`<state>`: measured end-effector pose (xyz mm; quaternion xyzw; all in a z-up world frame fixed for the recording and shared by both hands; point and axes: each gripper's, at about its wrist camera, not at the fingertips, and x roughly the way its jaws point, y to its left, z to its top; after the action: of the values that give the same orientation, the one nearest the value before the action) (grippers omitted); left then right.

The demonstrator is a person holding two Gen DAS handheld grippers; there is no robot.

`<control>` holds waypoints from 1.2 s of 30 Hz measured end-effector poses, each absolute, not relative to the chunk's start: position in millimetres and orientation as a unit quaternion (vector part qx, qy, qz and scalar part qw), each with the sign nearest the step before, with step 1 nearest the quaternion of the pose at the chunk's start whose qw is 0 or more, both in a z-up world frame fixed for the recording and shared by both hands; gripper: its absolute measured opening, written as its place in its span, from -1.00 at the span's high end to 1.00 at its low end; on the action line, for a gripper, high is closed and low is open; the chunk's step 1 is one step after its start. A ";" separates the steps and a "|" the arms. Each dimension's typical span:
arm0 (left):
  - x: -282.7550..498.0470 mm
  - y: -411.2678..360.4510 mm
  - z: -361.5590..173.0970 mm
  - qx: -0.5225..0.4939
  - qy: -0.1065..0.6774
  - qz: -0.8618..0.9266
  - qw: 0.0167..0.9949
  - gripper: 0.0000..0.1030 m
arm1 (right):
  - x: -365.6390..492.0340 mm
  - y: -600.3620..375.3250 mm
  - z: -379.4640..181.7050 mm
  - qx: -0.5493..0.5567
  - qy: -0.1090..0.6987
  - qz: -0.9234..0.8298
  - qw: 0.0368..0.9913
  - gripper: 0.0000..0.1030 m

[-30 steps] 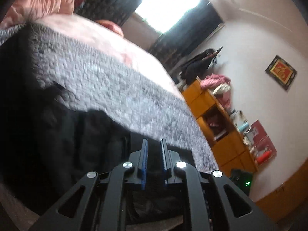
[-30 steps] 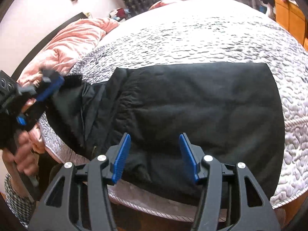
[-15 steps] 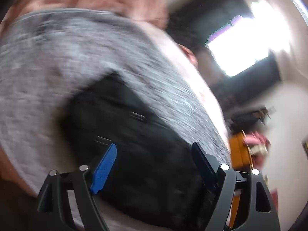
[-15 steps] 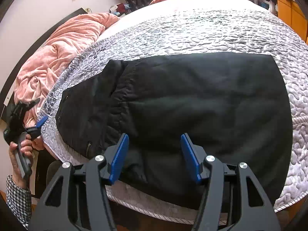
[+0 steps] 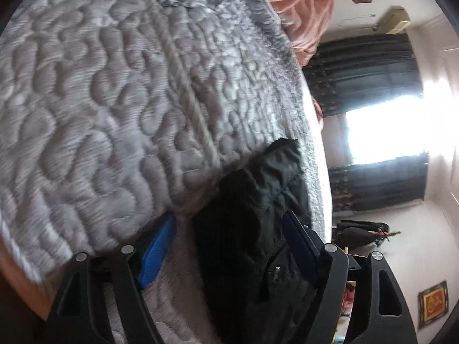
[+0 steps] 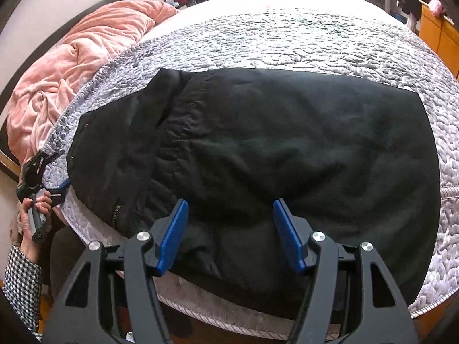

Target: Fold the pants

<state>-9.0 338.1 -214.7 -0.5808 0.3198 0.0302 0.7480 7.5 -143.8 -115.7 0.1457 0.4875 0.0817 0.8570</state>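
**Right wrist view: black pants folded on the bed, both grippers free**

Your right gripper (image 6: 229, 229) hovers at 6 o'clock, jaws just widened, gripping nothing. Beyond it the pants (image 6: 272, 143) lie folded flat on the grey quilt (image 6: 287, 37). At 9 o'clock your left gripper (image 6: 46, 172) sits at the bed edge near the waistband, jaws apart after narrowing slightly, empty. The pink blanket (image 6: 86, 57) is bunched at 10 o'clock.

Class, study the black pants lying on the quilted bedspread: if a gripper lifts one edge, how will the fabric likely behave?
The black pants will probably droop limply, since they lie in soft creases. They look thick and quilted near the waist, so perhaps fairly heavy for cloth. The textured bedspread may drag on them rather than let them slide.
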 end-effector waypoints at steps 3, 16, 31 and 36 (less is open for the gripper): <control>7.0 331.9 -214.8 -0.591 0.320 -0.003 0.740 -0.44 | 10.4 -138.9 -117.4 0.132 0.491 0.076 0.858 -0.26; 47.0 298.3 -220.5 -0.624 0.303 -0.018 0.720 -0.25 | 15.3 -129.6 -121.2 0.103 0.497 0.072 0.859 -0.34; 49.7 289.7 -175.3 -0.622 0.252 -0.037 0.740 0.56 | 14.6 -128.5 -124.0 0.103 0.494 0.082 0.860 -0.43; 49.7 246.3 -107.7 -0.543 0.235 -0.103 0.800 0.56 | 11.6 -135.5 -118.4 0.127 0.487 0.081 0.861 -0.37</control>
<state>49.7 246.3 -107.7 -0.5426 0.2352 -0.1026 0.7999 11.6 -135.5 -118.4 0.1267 0.4867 0.0814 0.8605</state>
